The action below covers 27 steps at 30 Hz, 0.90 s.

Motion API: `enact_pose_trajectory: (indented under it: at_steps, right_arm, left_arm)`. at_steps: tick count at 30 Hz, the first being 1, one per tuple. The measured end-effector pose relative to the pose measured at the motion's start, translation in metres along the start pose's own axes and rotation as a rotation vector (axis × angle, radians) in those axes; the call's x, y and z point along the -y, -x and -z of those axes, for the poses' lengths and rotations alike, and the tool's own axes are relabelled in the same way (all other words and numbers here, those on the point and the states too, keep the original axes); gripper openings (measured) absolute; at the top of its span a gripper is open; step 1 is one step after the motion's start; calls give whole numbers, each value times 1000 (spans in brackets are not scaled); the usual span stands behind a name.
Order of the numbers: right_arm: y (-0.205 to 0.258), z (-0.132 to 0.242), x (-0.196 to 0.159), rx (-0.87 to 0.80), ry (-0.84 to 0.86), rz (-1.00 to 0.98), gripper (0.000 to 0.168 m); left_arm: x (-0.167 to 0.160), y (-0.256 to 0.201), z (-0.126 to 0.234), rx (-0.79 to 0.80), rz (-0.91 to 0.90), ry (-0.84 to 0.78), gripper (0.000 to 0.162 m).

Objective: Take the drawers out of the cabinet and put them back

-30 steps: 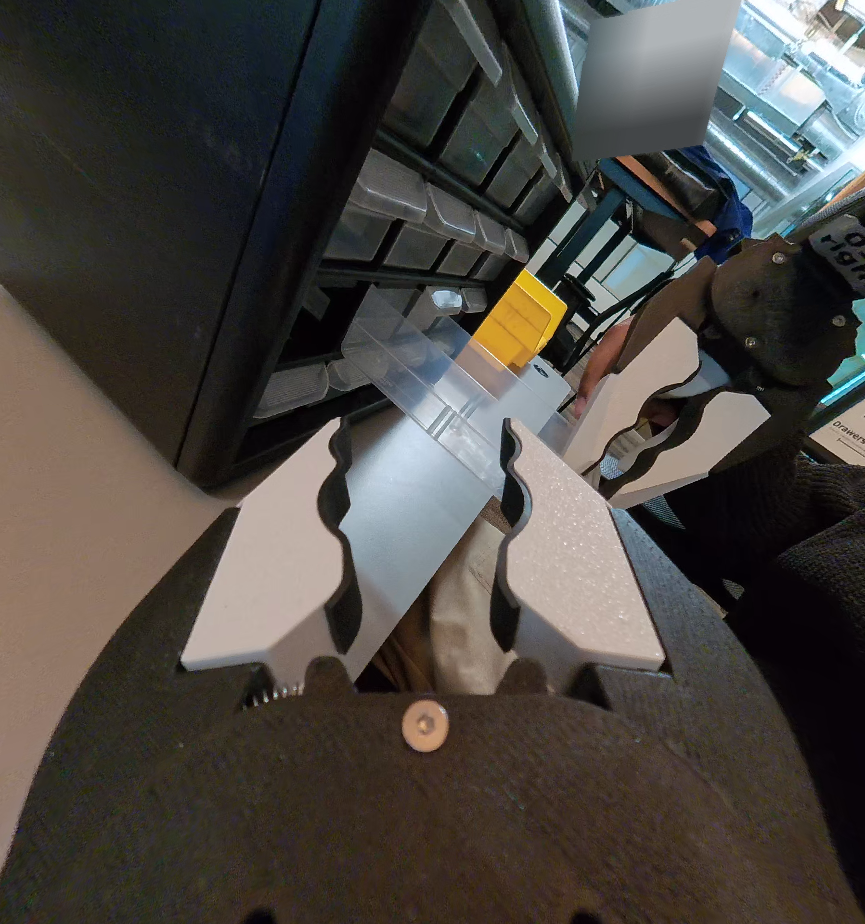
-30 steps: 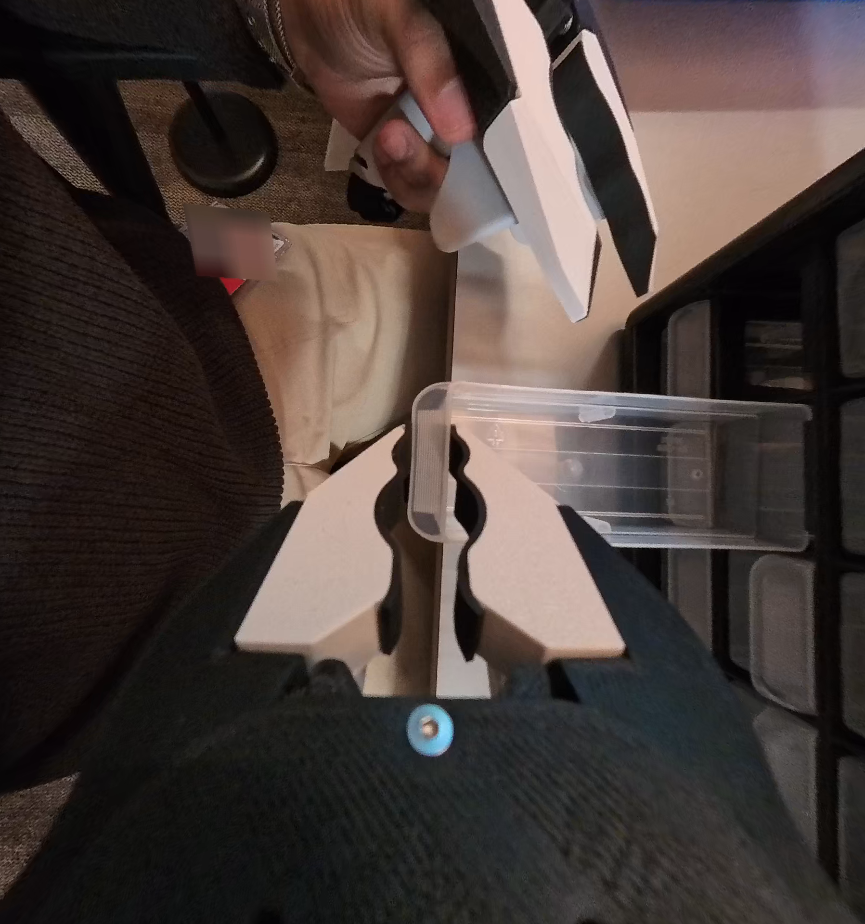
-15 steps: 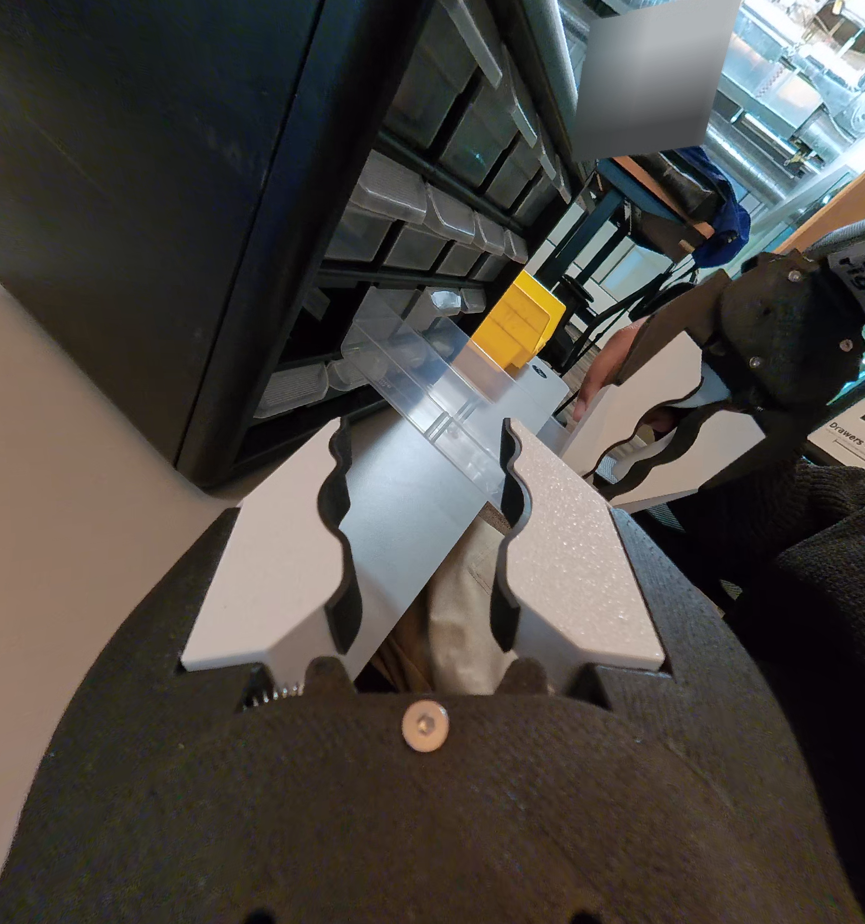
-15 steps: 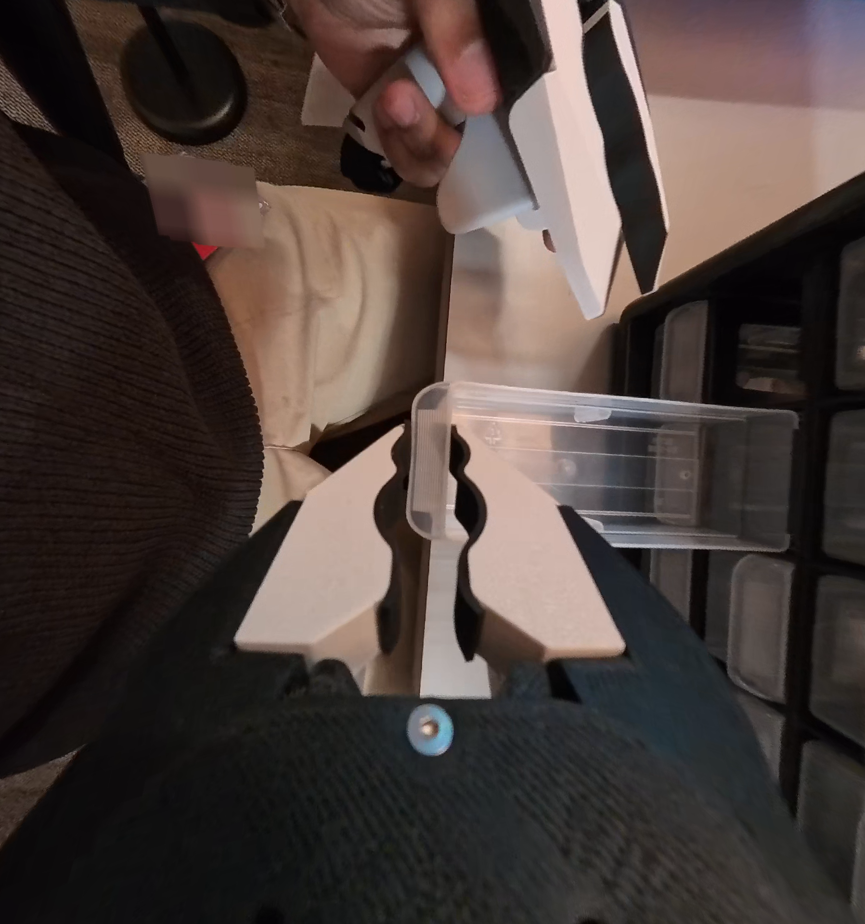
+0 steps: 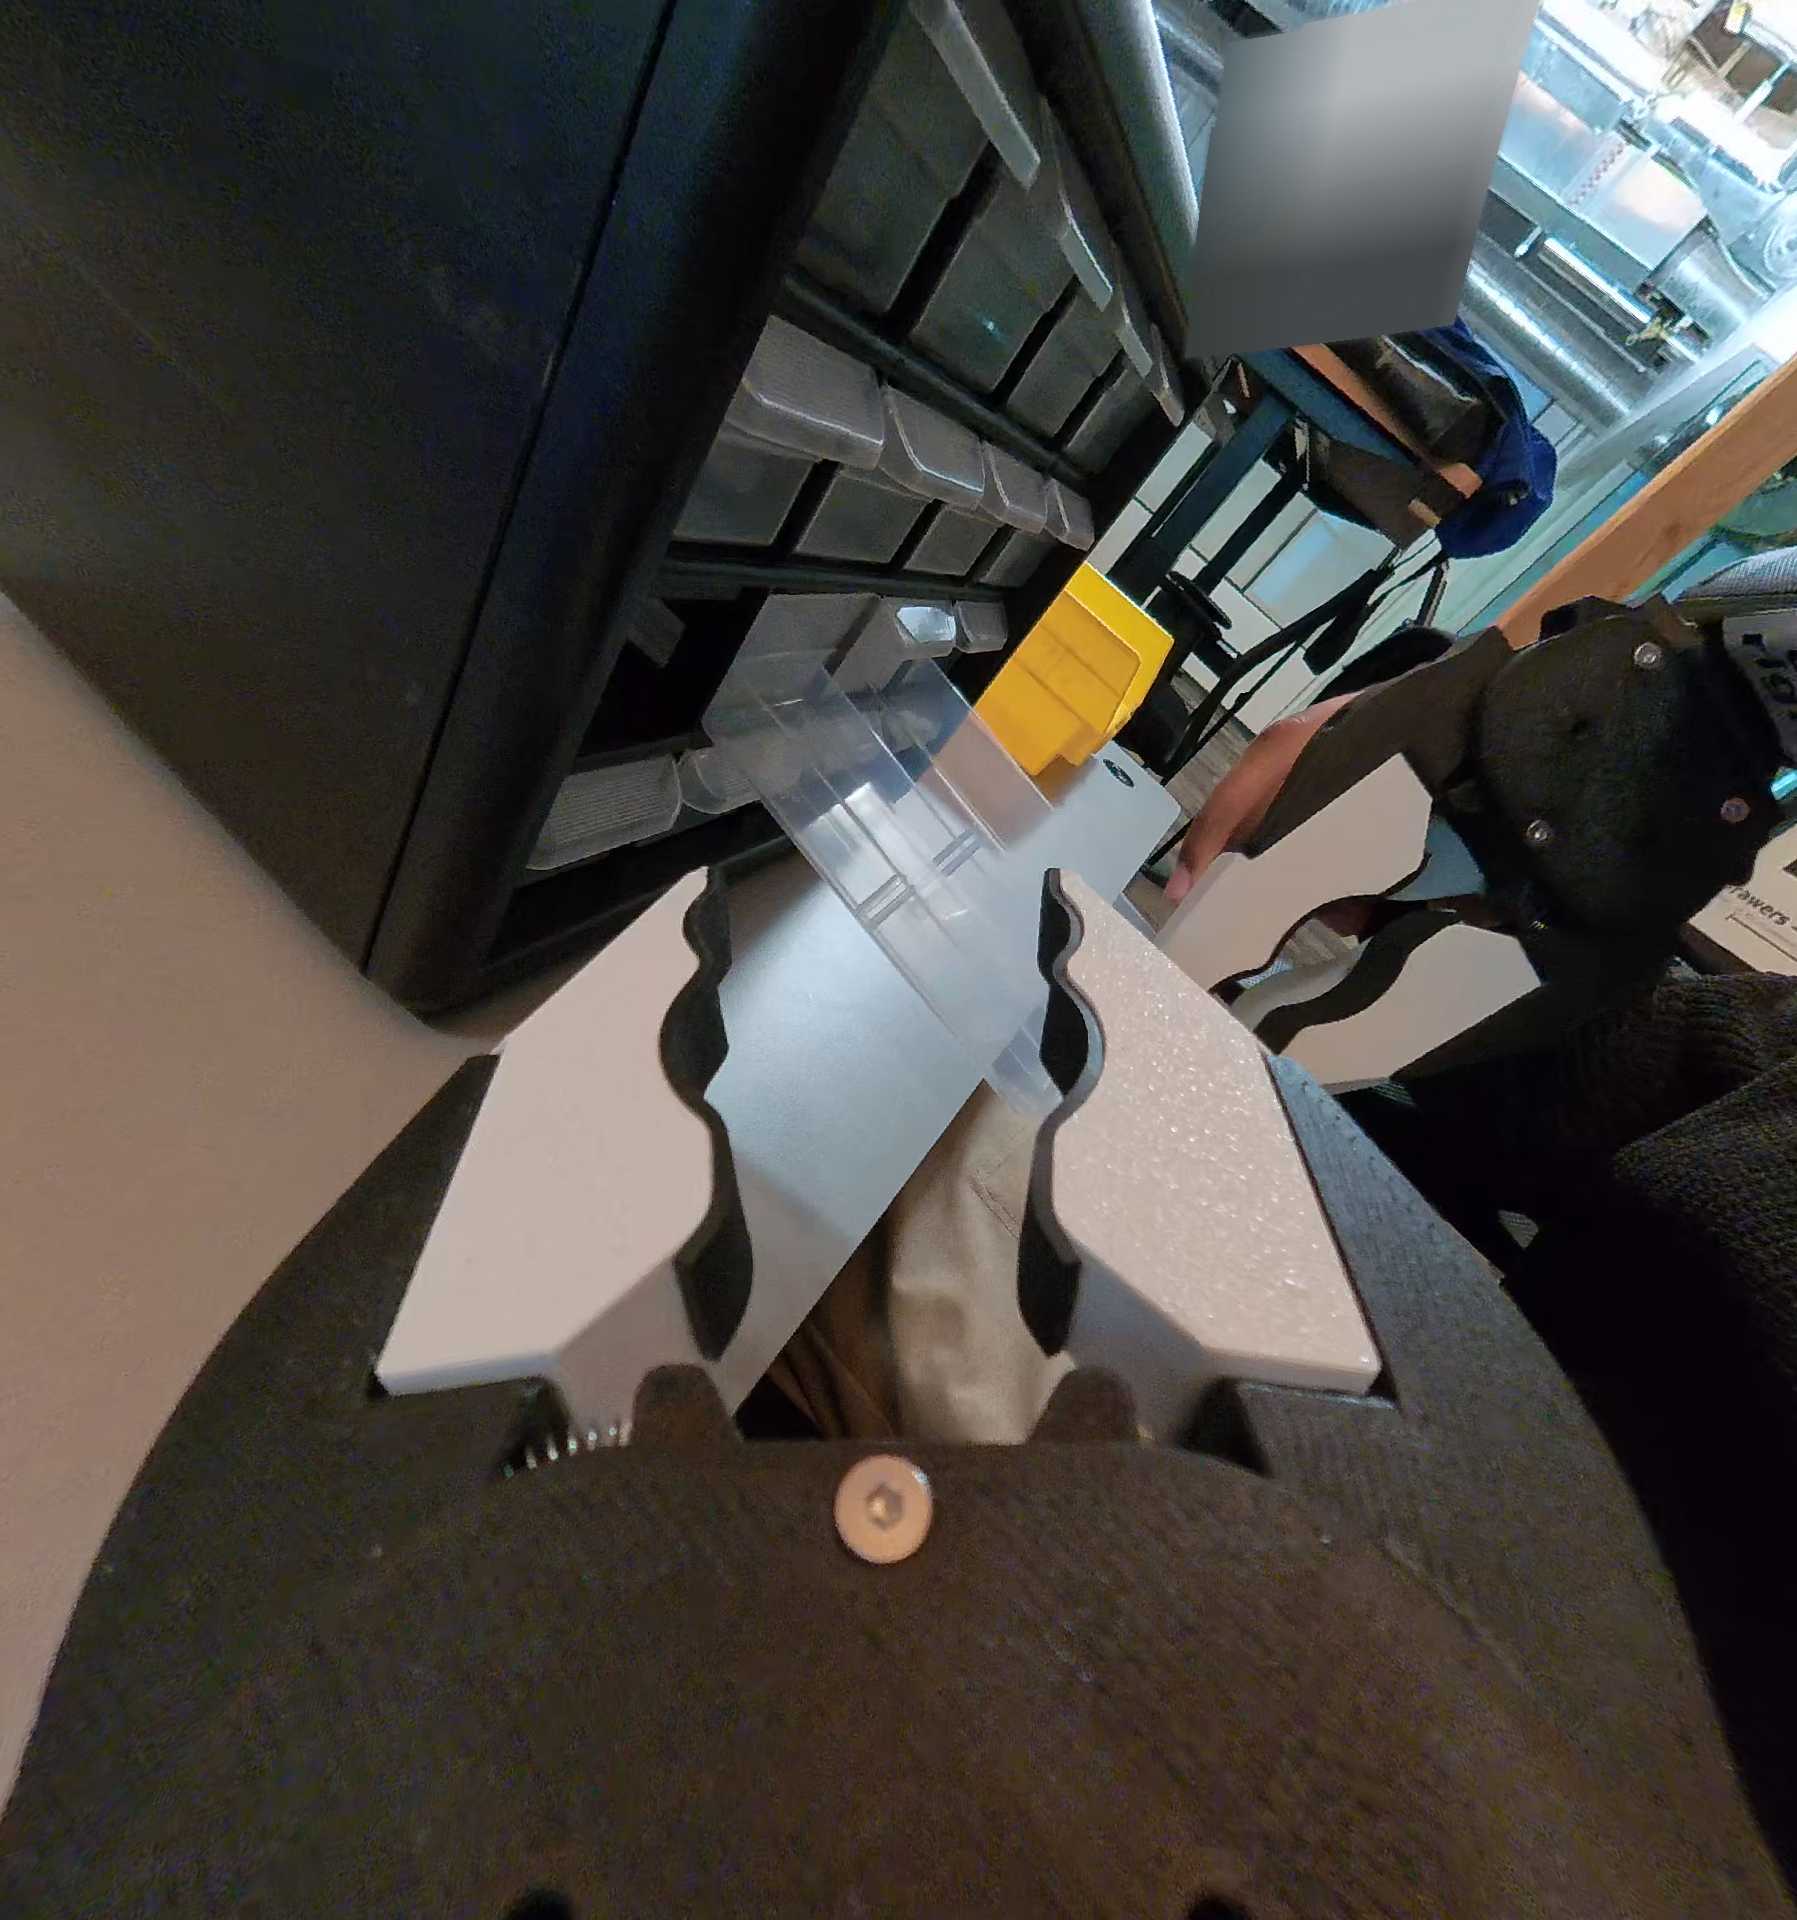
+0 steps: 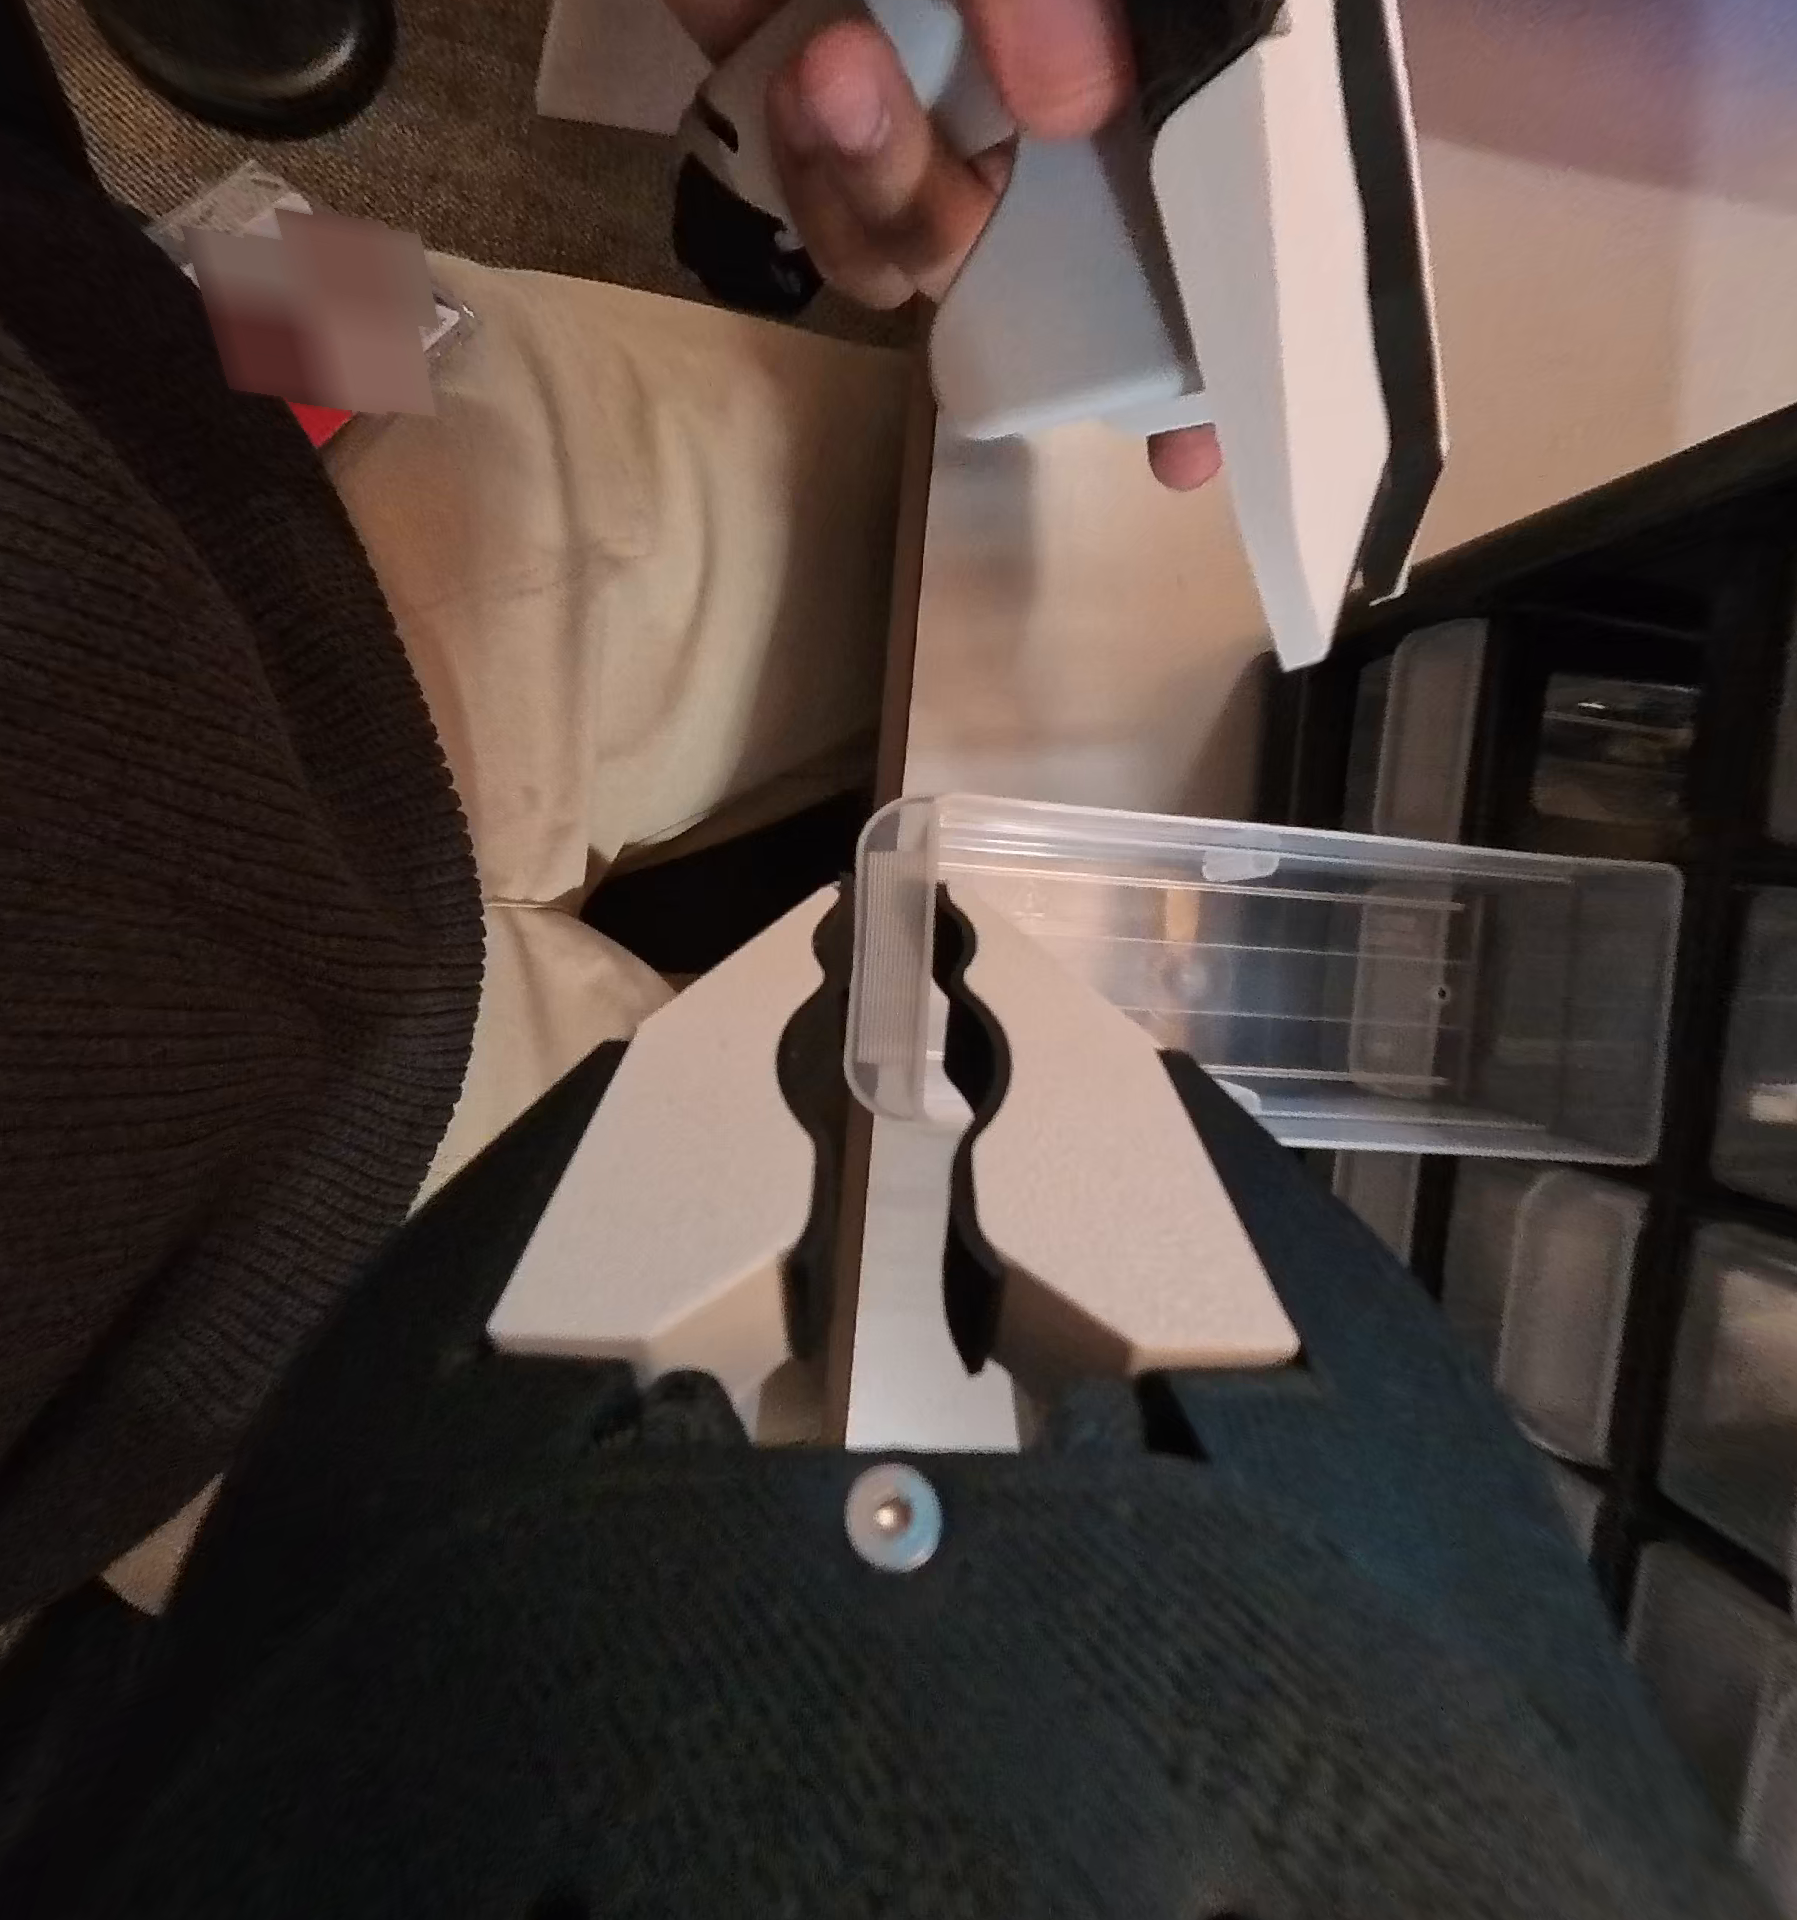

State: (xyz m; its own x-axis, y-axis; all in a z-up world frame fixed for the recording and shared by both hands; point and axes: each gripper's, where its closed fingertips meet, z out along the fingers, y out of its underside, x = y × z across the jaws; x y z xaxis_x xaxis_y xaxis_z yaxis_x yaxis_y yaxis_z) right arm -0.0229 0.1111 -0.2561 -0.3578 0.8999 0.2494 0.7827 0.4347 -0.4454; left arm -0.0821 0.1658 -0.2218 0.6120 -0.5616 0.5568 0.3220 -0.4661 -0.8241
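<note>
A black cabinet (image 5: pixel 354 416) with rows of small clear drawers stands on a pale table (image 5: pixel 94 1039); it also shows in the right wrist view (image 6: pixel 1600 582). My right gripper (image 6: pixel 894 914) is shut on the front lip of one clear drawer (image 6: pixel 1289 966), held level before the cabinet's lower rows. I cannot tell whether its back end is in a slot. My left gripper (image 5: pixel 878 904) is open and empty, low over the table. The drawer (image 5: pixel 852 821) lies just beyond its fingertips. In the right wrist view the left gripper (image 6: pixel 1330 447) hangs above the drawer, held by a hand.
A yellow bin (image 5: pixel 1070 686) stands past the cabinet's far end. The table edge (image 6: pixel 899 623) runs beside the drawer's front, with a person's beige trousers (image 6: pixel 665 582) and dark sleeve (image 6: pixel 146 831) beyond it. The right gripper (image 5: pixel 1341 966) shows at the right.
The right gripper has shifted a little along the cabinet front with the drawer still held. The left gripper now looks nearer in the right wrist view. The left gripper stays open.
</note>
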Motion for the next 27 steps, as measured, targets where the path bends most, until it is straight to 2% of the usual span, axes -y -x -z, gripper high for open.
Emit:
enact_pose_trajectory:
  at_steps: [7,20,27]
  right_arm:
    - [0,11,7,38,-67,-38,13]
    - [-3,36,26,248,-198,-149,13]
    - [-6,46,25,283,-134,-176,14]
  left_arm:
    - [0,-1,0,-4,3,1,59]
    - [-1,4,0,14,7,3,59]
    - [-1,4,0,10,12,2,59]
